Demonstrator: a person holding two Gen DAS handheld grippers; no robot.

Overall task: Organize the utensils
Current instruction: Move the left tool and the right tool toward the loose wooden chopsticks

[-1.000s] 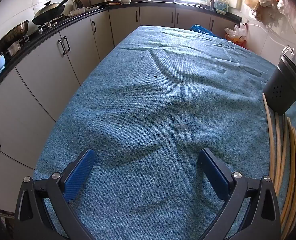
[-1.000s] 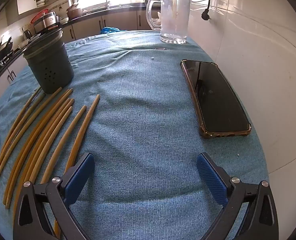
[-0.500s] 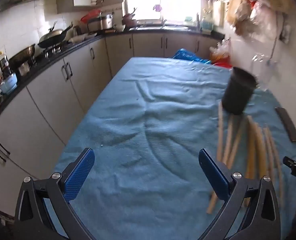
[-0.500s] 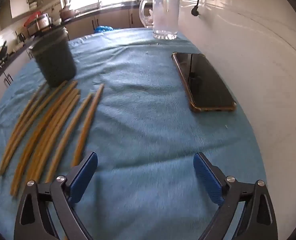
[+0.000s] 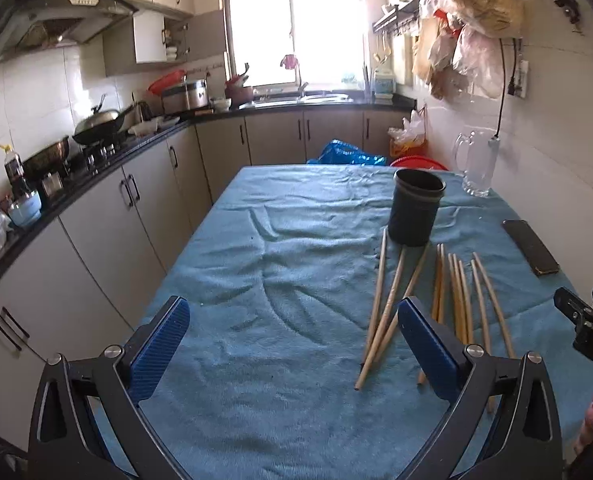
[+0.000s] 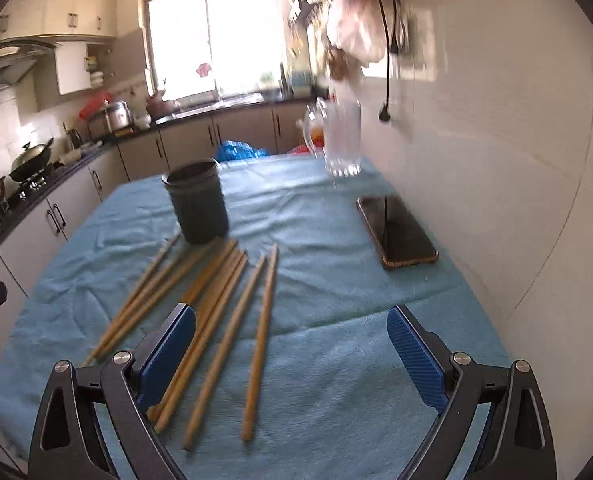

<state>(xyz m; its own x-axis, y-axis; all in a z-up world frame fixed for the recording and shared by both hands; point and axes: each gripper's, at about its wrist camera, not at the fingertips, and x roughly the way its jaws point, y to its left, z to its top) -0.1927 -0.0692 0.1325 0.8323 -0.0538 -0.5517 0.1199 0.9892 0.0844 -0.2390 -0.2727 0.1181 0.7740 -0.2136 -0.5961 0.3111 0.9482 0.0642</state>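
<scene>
**Chopsticks and holder on the table — both grippers empty**

The table is covered by a blue-green cloth (image 5: 280, 280) with a fine ribbed weave, creased into soft ridges near its middle. On it lies a loose group of chopsticks (image 5: 452, 296) (image 6: 216, 300): long, thin, round wooden rods, tan to yellow-brown, smooth and slightly tapered. Their long axes run roughly parallel, from the near edge of the table toward the holder (image 5: 415, 209) (image 6: 197, 205), fanning apart slightly at the near ends. The leftmost three in the left wrist view cross one another near their near tips.

The holder is a dark, matte cylinder, standing upright with its mouth open and a ridged band below the rim. The far tips of several chopsticks reach its base; whether they touch it cannot be told.

A black phone (image 6: 396, 232) in a brown-edged case lies flat to the right of the chopsticks, well apart from them. A clear glass mug (image 5: 476, 164) with a handle stands beyond it by the white tiled wall.

The left gripper (image 5: 292, 344) hovers above bare cloth, fingers spread wide, nothing between the ribbed blue pads. The right gripper (image 6: 292, 354) hovers above the near ends of the chopsticks, fingers likewise spread — holding nothing.
</scene>
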